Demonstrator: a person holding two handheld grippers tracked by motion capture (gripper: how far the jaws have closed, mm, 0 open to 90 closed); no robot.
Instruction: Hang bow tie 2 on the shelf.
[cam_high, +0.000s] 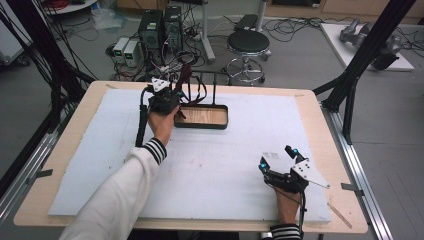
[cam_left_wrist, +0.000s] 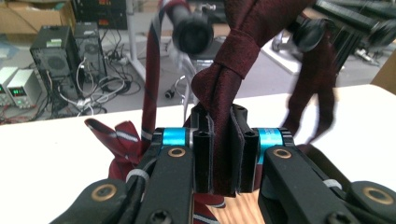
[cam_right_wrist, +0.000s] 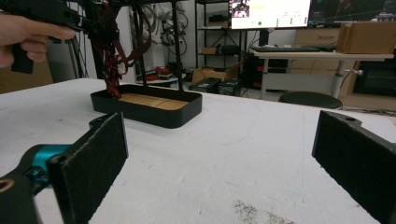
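The right gripper sat near the table's front edge, jaws wide apart, holding nothing. Farther back, the left gripper was clamped on a dark red tie draped over the rack above the tray.

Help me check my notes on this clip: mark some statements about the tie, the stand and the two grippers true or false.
1. The left gripper has its jaws shut on the dark red tie. True.
2. The right gripper holds the other end of the tie. False: its jaws stand open with nothing between them, low over the white mat, apart from the tie.
3. The tie hangs on a black stand with a wooden-floored tray. True.
4. The tray sits at the near edge of the table, beside the right gripper. False: it sits toward the far side, by the left gripper.
5. The tie lies flat on the mat. False: it is draped over the stand's bar.
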